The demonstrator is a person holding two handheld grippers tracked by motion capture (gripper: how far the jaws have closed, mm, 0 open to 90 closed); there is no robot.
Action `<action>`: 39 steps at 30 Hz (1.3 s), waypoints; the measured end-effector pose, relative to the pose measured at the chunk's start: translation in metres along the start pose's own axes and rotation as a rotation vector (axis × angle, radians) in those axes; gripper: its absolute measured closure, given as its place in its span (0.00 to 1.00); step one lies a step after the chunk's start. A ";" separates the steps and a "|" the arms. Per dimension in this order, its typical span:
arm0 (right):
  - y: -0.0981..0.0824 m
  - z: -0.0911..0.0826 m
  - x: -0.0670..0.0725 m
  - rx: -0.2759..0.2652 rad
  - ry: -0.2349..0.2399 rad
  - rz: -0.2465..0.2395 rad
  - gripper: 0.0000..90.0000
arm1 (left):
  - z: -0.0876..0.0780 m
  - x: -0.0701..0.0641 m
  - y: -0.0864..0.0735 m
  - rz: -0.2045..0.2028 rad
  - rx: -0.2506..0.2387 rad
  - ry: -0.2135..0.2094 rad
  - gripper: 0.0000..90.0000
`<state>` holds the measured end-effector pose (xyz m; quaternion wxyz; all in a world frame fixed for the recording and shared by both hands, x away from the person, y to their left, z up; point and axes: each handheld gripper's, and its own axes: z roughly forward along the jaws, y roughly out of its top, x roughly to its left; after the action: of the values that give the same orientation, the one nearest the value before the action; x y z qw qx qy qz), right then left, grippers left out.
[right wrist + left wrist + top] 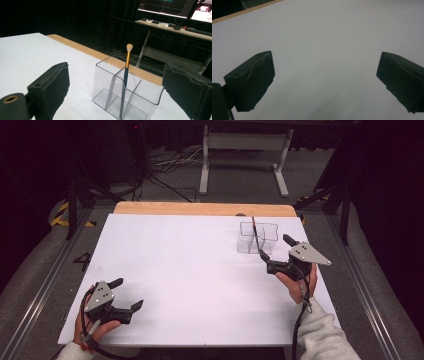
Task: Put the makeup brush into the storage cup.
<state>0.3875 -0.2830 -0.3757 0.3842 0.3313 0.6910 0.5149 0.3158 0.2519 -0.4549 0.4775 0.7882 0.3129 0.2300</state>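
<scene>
A clear plastic organizer (257, 238) (126, 97) with several compartments stands on the white table (190, 275) at the back right. A slim brush (125, 77) with a dark handle, gold ferrule and pale tip stands upright in it, leaning on a divider; the brush (255, 234) reads as a thin dark line from above. My right gripper (274, 246) (117, 90) is open just in front of the organizer, nothing between its jaws. My left gripper (128, 293) (325, 72) is open over bare table at the front left, holding nothing.
A wooden strip (205, 209) runs along the table's far edge. Beyond it stand a white metal frame (245, 155), cables and dark stands on the floor. Monitors (172, 7) glow at the back in the right gripper view.
</scene>
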 end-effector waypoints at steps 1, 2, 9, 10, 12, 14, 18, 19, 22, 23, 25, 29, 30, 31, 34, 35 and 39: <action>0.000 -0.001 0.000 0.000 0.001 -0.001 0.09 | 0.000 0.000 0.000 0.000 0.000 0.000 0.03; 0.000 -0.002 0.001 0.000 0.002 -0.005 0.09 | 0.000 0.000 0.000 0.000 0.001 0.001 0.03; -0.002 -0.007 0.004 0.002 0.014 -0.029 0.11 | 0.000 0.000 0.000 0.002 0.002 0.001 0.03; -0.002 -0.008 0.004 0.002 0.013 -0.028 0.10 | 0.000 0.000 0.000 0.002 0.002 0.001 0.03; -0.002 -0.010 0.005 -0.003 0.009 -0.032 0.10 | 0.000 0.000 0.000 0.006 0.002 0.003 0.03; -0.002 -0.011 0.004 -0.003 0.010 -0.030 0.10 | -0.001 0.000 0.000 0.006 0.003 0.002 0.03; -0.004 -0.013 0.005 -0.001 0.012 -0.036 0.09 | -0.001 0.000 0.000 0.008 0.004 0.002 0.03; -0.005 -0.014 0.005 0.000 0.017 -0.038 0.09 | -0.001 0.000 0.000 0.009 0.005 0.002 0.03; -0.005 -0.016 0.006 0.003 0.017 -0.044 0.09 | -0.001 0.000 0.000 0.006 0.007 0.000 0.03; -0.005 -0.016 0.006 0.002 0.022 -0.044 0.09 | -0.001 0.000 0.000 0.007 0.007 0.001 0.03; -0.005 -0.018 0.007 0.003 0.020 -0.046 0.08 | -0.001 0.000 0.000 0.008 0.004 0.002 0.03; -0.006 -0.021 0.008 0.004 0.022 -0.056 0.08 | -0.001 -0.001 0.000 0.006 0.006 -0.001 0.03; -0.006 -0.021 0.008 0.004 0.022 -0.056 0.08 | -0.001 -0.001 0.000 0.008 0.008 0.000 0.03; -0.007 -0.021 0.009 0.003 0.022 -0.058 0.08 | -0.001 -0.001 0.000 0.008 0.008 0.000 0.03; -0.009 -0.022 0.010 0.013 0.028 -0.064 0.08 | -0.001 -0.001 0.000 0.008 0.005 -0.001 0.03; -0.010 -0.022 0.011 0.015 0.027 -0.066 0.08 | -0.001 -0.001 0.000 0.008 0.005 -0.001 0.03; -0.012 -0.024 0.012 0.018 0.026 -0.078 0.08 | -0.001 -0.001 0.000 0.010 0.007 -0.002 0.03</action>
<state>0.3604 -0.2868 -0.3851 0.3918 0.3008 0.7129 0.4978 0.3145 0.2521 -0.4545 0.4739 0.7917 0.3091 0.2304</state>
